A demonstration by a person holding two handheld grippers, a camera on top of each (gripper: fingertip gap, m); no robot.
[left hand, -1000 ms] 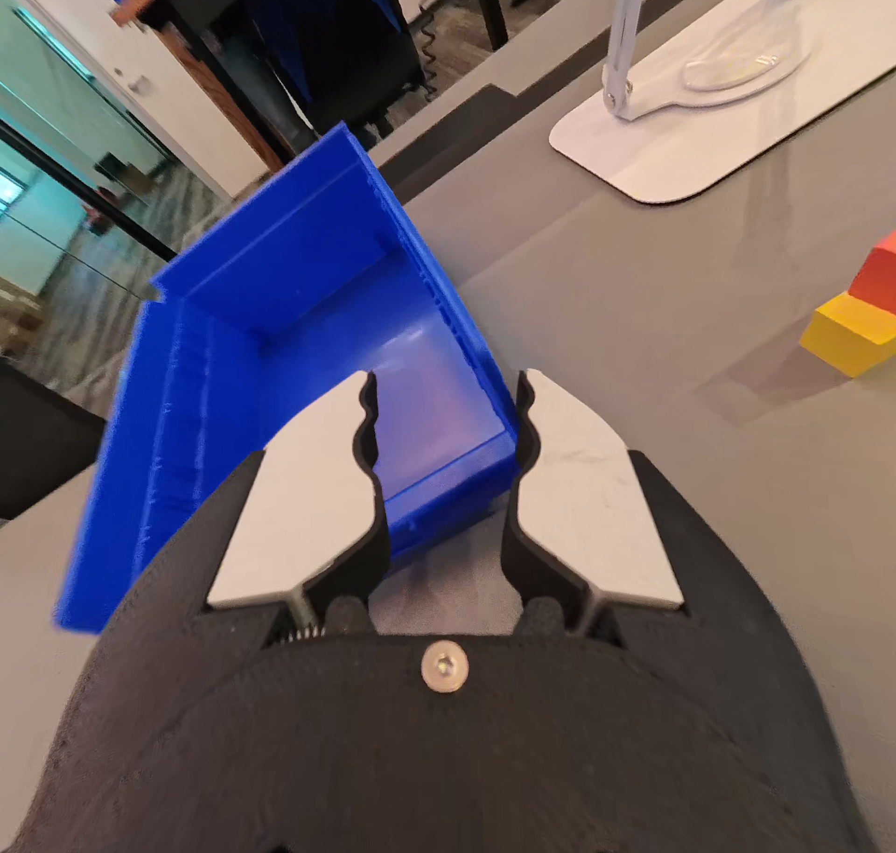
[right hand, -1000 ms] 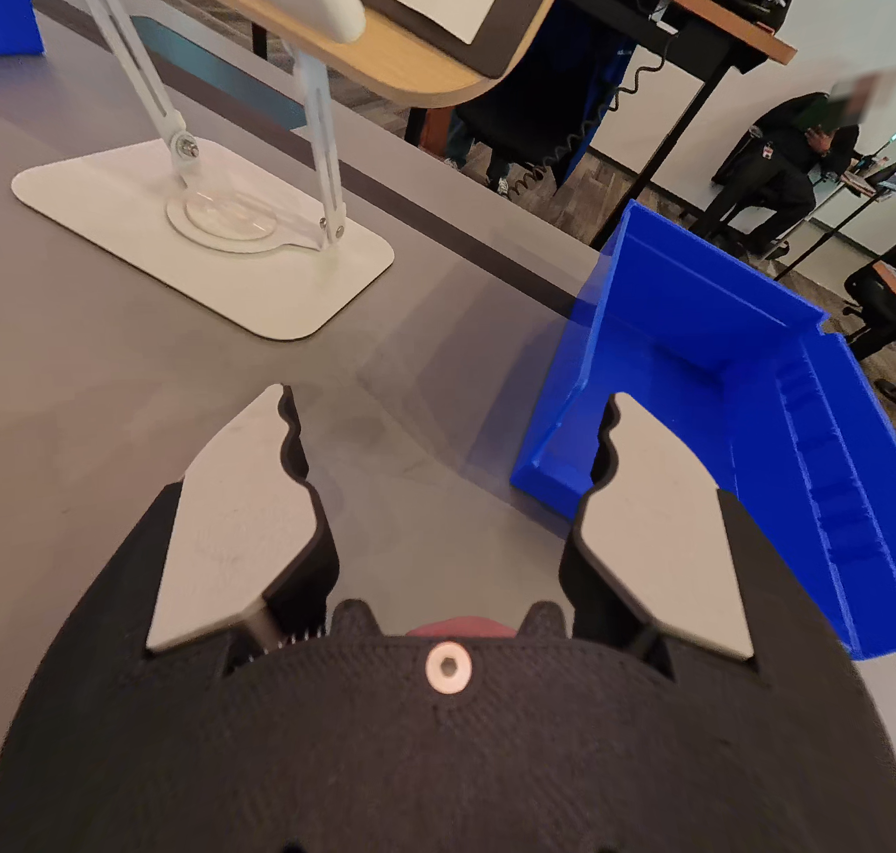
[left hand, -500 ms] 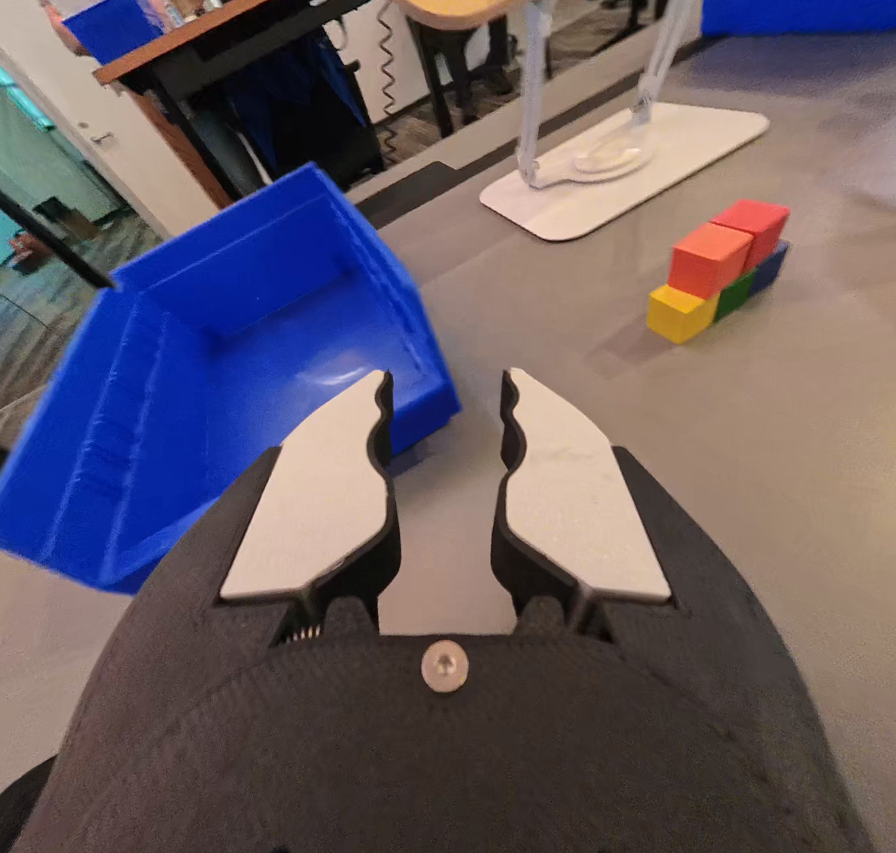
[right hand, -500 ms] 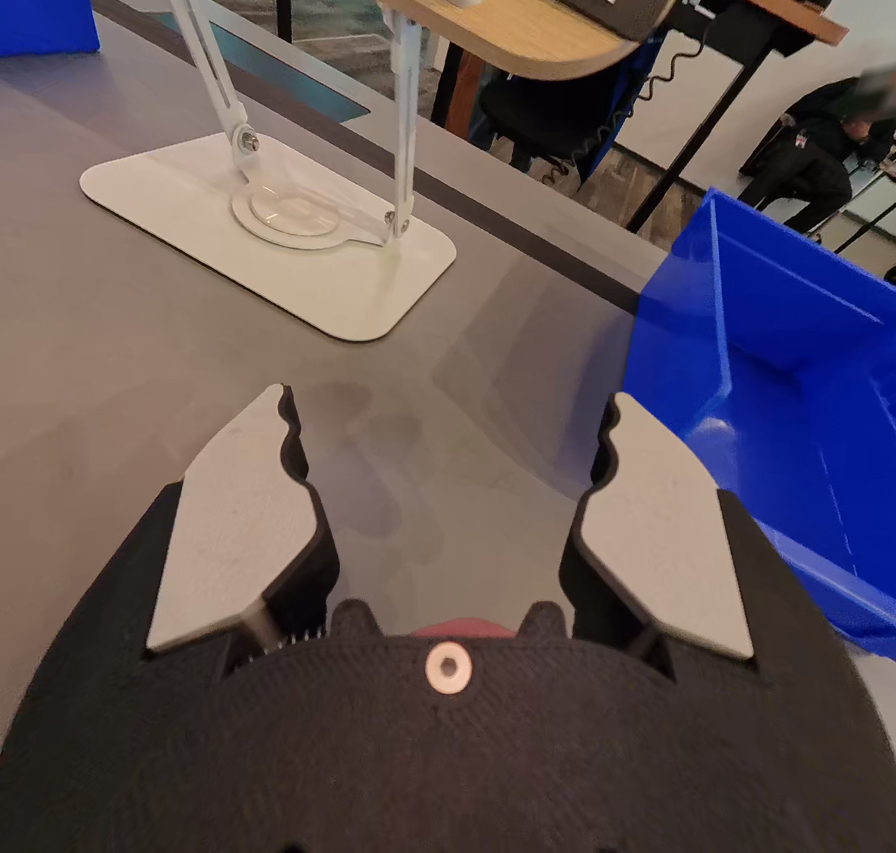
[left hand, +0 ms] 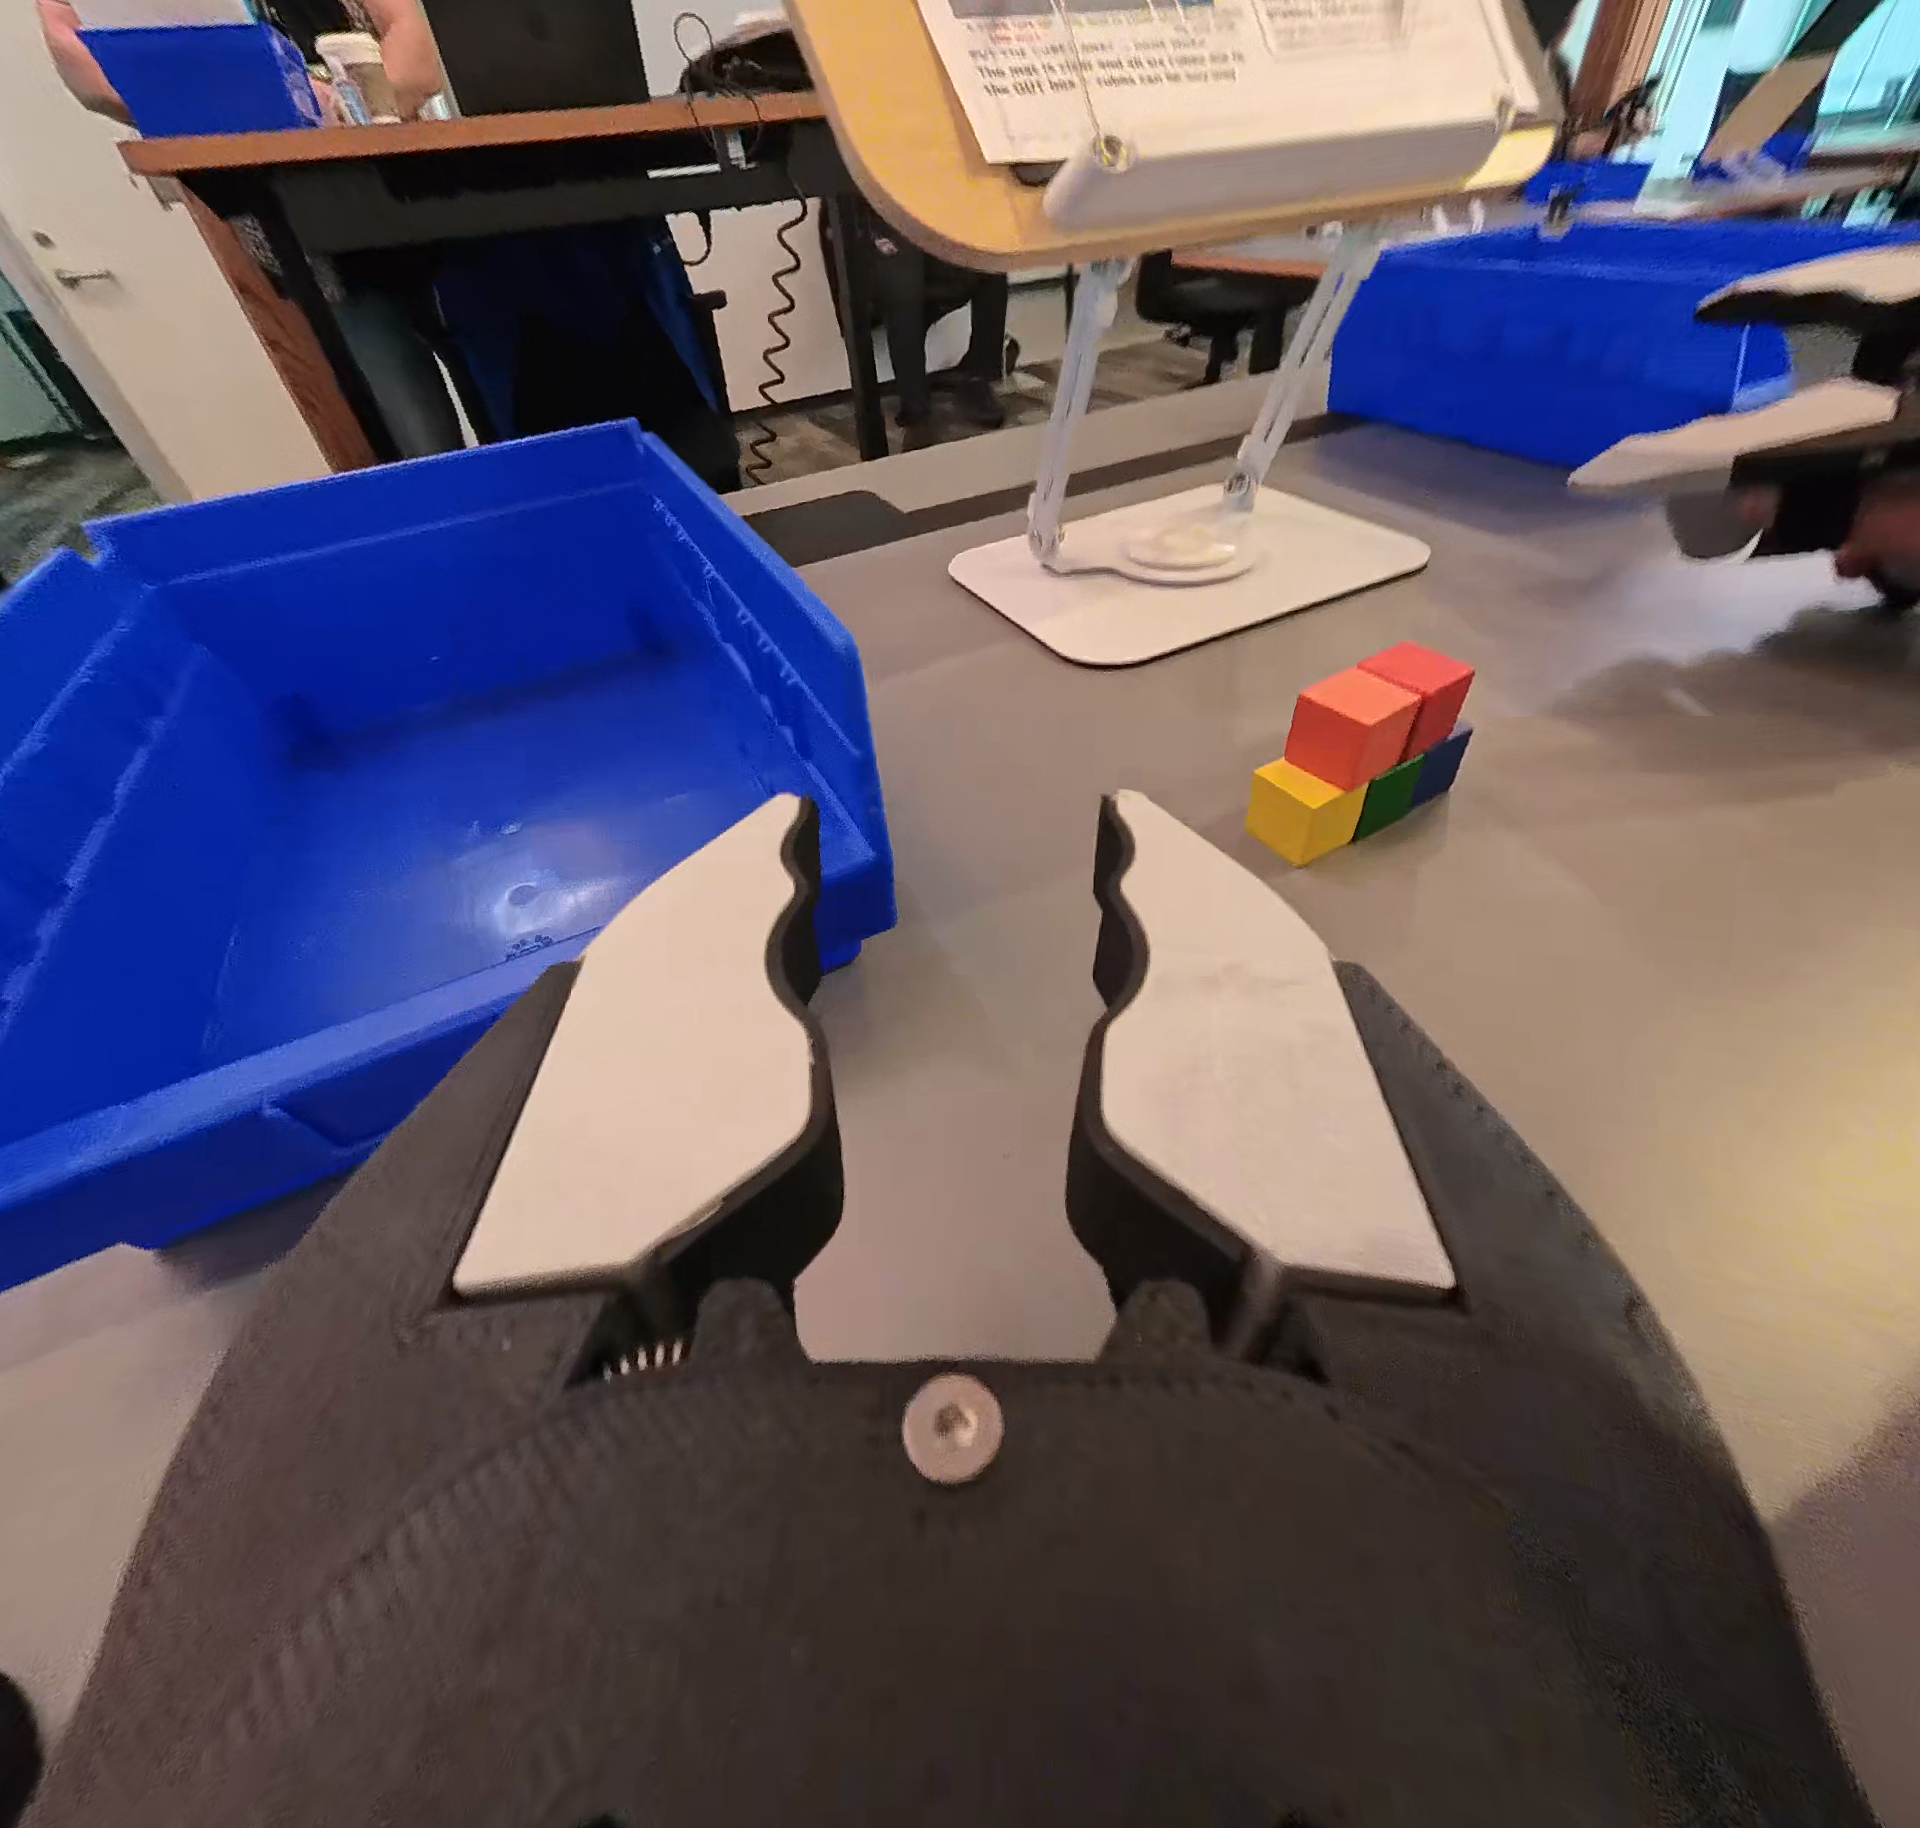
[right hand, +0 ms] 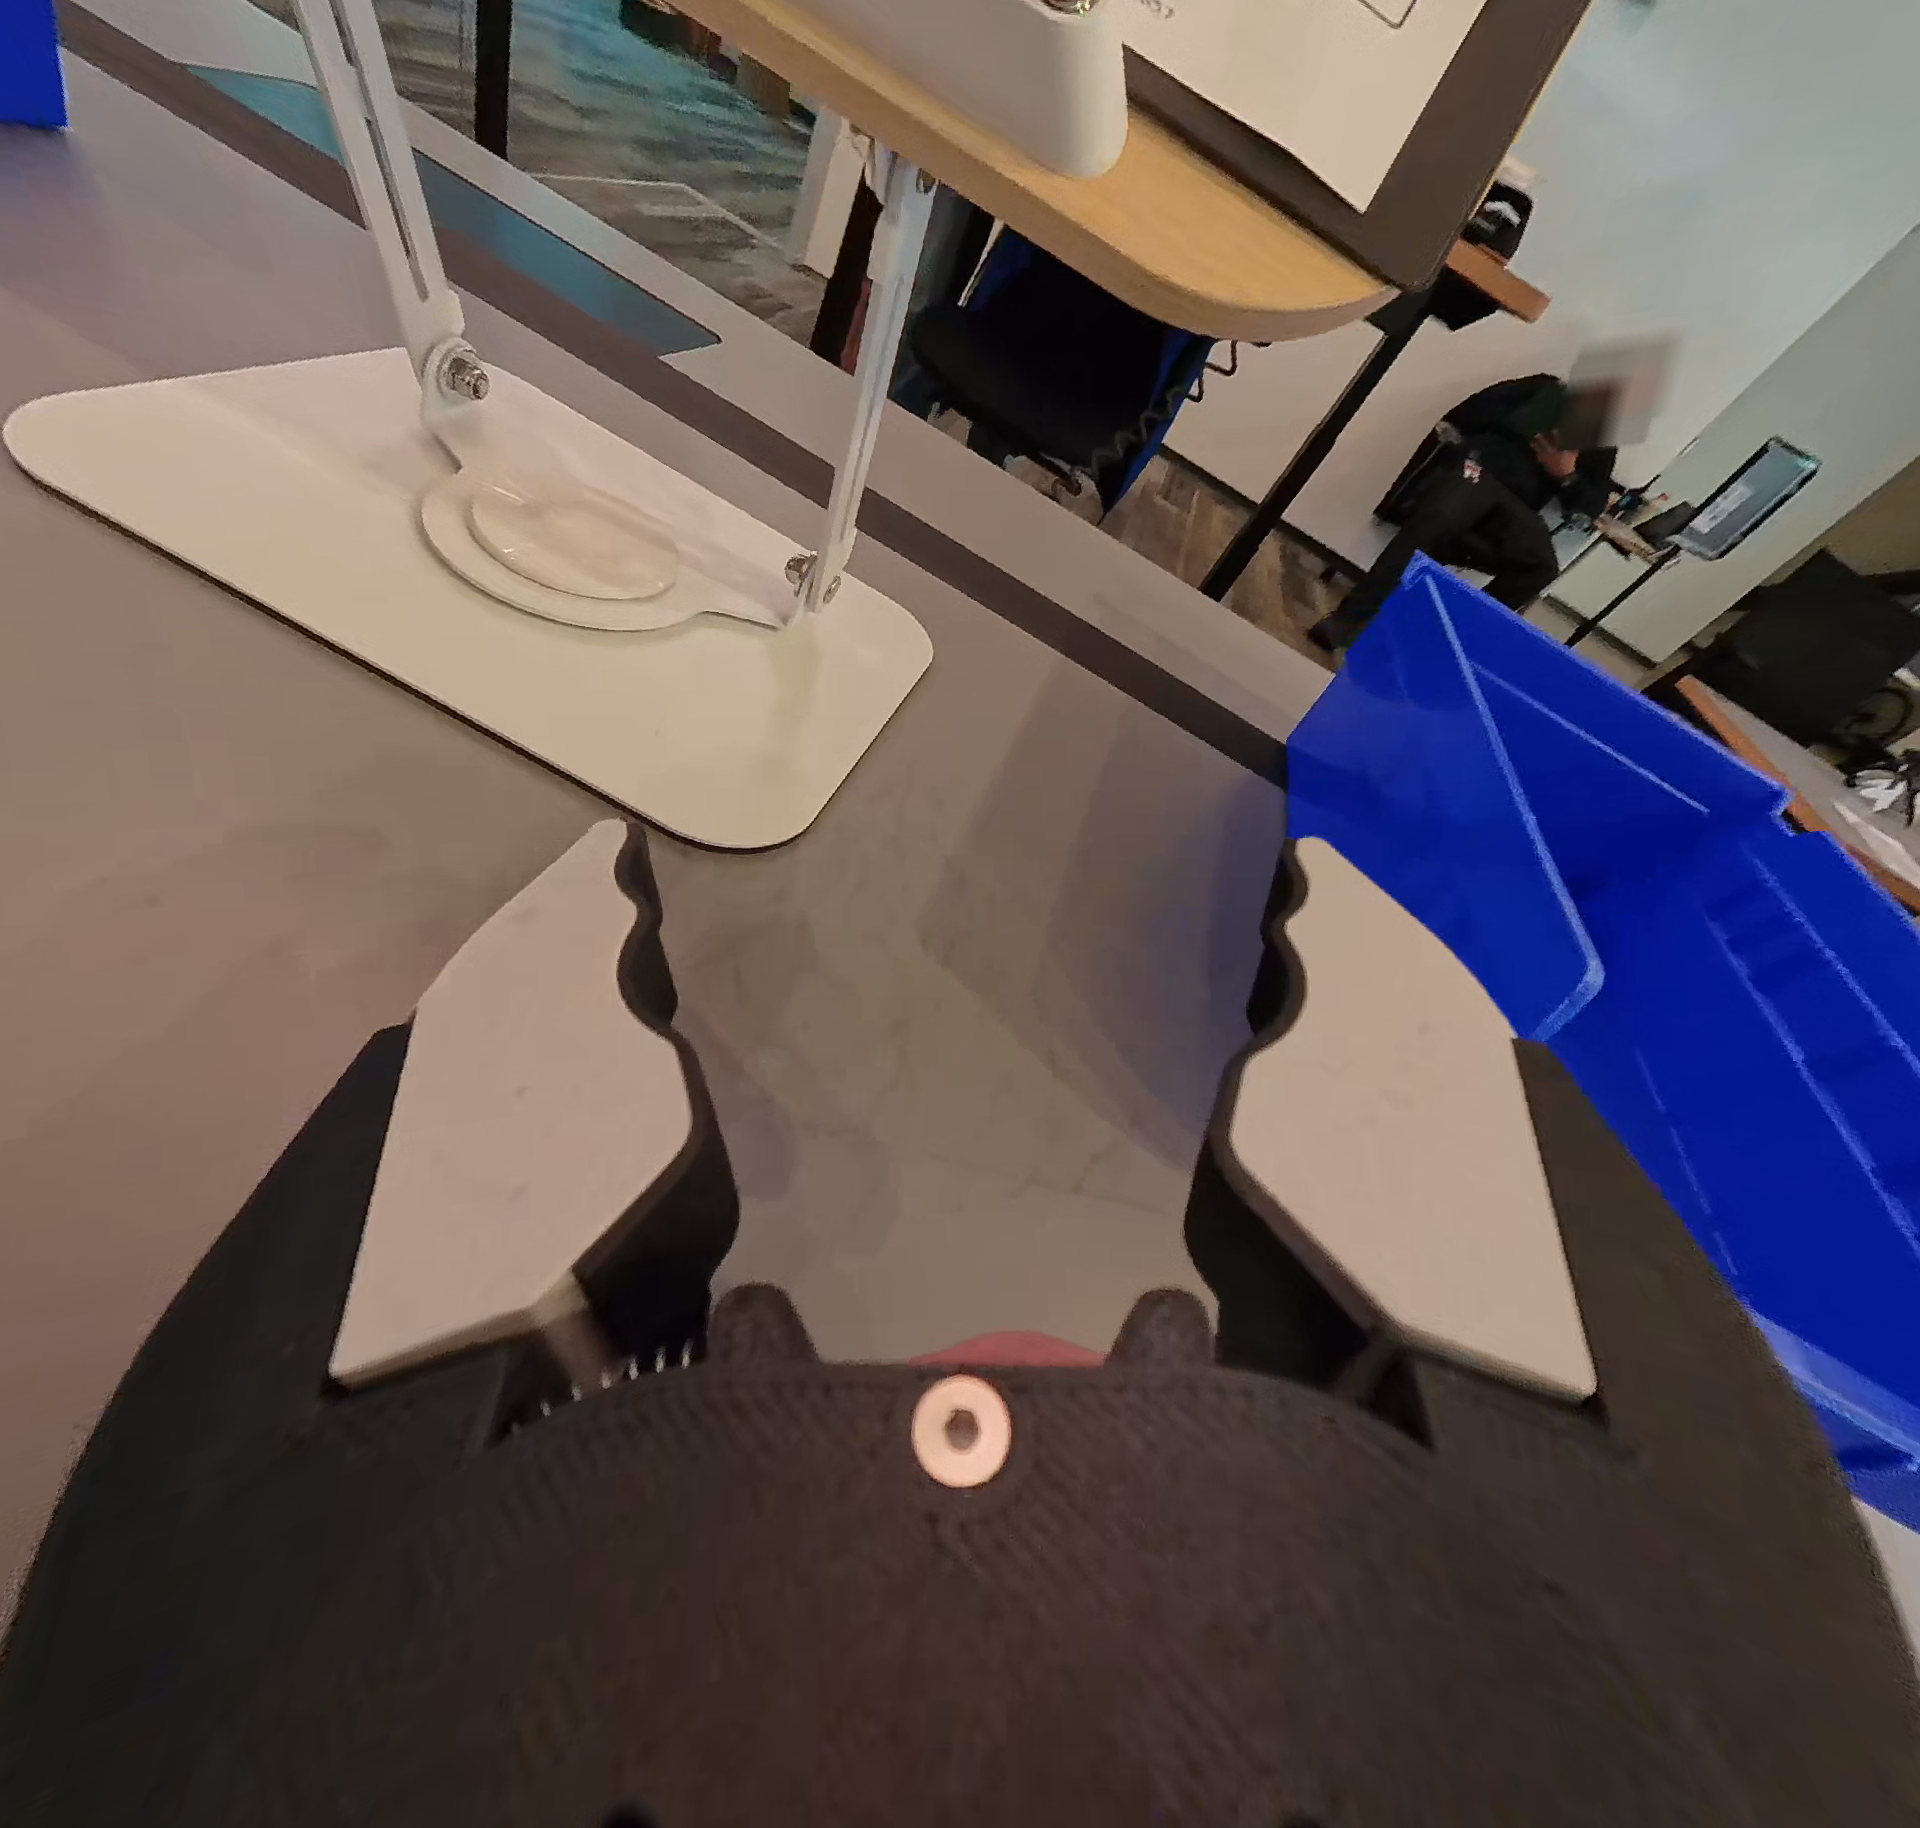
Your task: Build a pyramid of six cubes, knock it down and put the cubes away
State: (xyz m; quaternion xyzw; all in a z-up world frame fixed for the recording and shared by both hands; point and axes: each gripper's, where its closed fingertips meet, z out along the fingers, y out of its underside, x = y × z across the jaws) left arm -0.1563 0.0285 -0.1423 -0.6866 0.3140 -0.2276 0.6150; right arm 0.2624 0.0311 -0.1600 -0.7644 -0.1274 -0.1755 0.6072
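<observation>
Two-handed rig over a wide grey worktop (left hand: 1558,999), smooth and faintly reflective. Largest on it: open-topped blue plastic bin (left hand: 436,770), nothing seen inside, sitting ahead-left of the left tongs (left hand: 951,822) and just beside the left fingertip. In the right wrist view, a similar blue plastic bin (right hand: 1662,895) to the right of the right tongs (right hand: 956,853), near the right finger. Second blue bin (left hand: 1538,344) farther back on the right in the left wrist view. Next in size: white flat-based stand (left hand: 1195,583) with two thin legs carrying a tilted wooden board (left hand: 935,147) with a printed sheet, beyond both tongs.

Smaller: five wooden cubes (left hand: 1361,760) visible in a two-layer stack, ahead-right of the left tongs and well apart from them; yellow (left hand: 1299,812), green (left hand: 1387,796) and blue (left hand: 1444,760) in the bottom row, orange (left hand: 1351,724) and red (left hand: 1423,677) on top, touching. Not visible in the right wrist view.

Left tongs spread apart, gripping nothing, bare worktop between the fingers. Right tongs spread wider, likewise gripping nothing; also seen blurred at the right edge of the left wrist view, raised above the worktop beyond the cubes.
</observation>
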